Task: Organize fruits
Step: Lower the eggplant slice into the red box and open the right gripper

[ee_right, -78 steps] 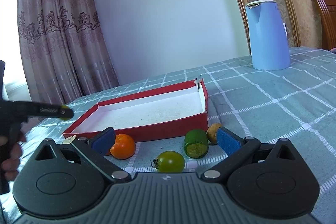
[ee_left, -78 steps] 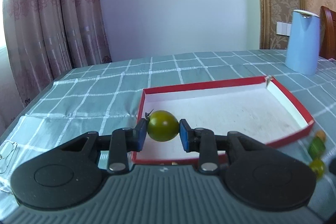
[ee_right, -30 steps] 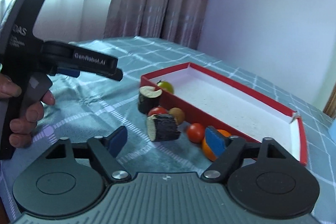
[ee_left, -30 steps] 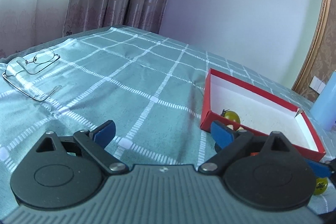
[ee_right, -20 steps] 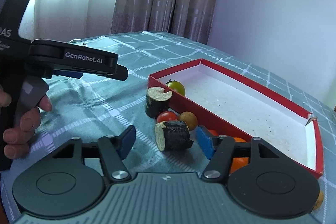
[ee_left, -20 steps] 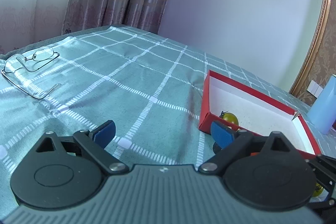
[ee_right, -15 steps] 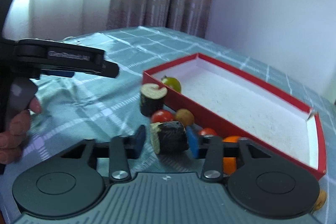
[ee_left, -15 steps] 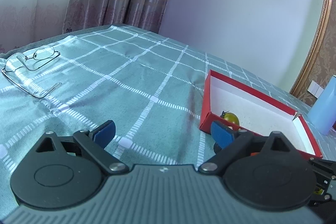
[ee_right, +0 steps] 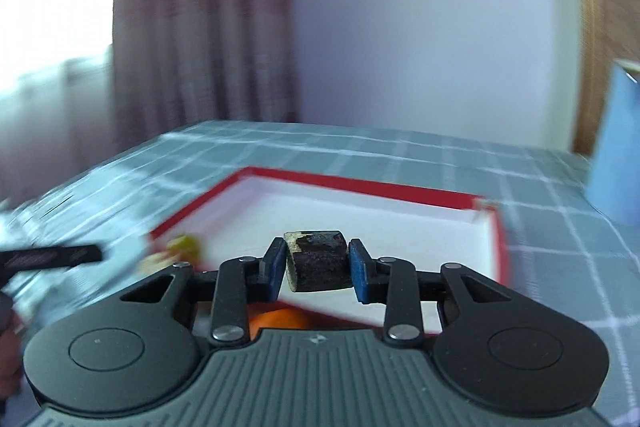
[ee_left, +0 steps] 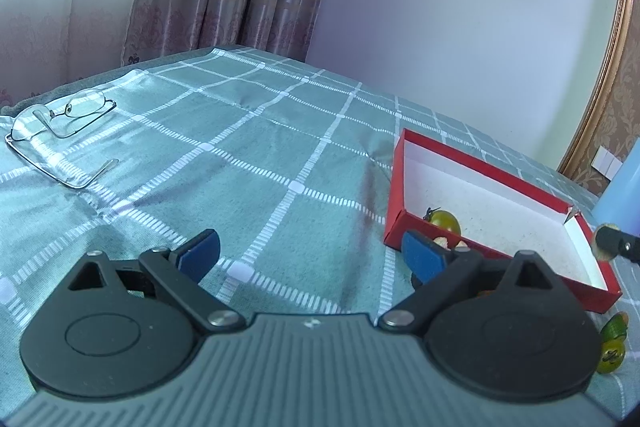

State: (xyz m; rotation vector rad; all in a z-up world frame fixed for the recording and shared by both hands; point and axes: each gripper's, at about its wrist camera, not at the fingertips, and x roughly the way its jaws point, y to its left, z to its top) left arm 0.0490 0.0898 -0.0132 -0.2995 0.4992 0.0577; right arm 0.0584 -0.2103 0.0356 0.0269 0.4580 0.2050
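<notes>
Your right gripper (ee_right: pixel 317 269) is gripping 1 dark cut fruit chunk (ee_right: pixel 318 261) between its blue fingers (ee_right: pixel 275 269), which have just been closing on it. The chunk is sitting crosswise, pale cut face toward the left finger. The red tray (ee_right: pixel 404 189) is lying directly ahead and below, so your right hand is the nearer one for the drop. Inside the tray, 1 green tomato (ee_left: pixel 445 221) is resting at the near corner; the rest is looking bare. Your left gripper (ee_left: pixel 312 255) is hovering over the checked tabletop (ee_left: pixel 248 163), fingers spread wide, holding nothing. An orange fruit (ee_right: pixel 280 321) is lying outside the tray.
</notes>
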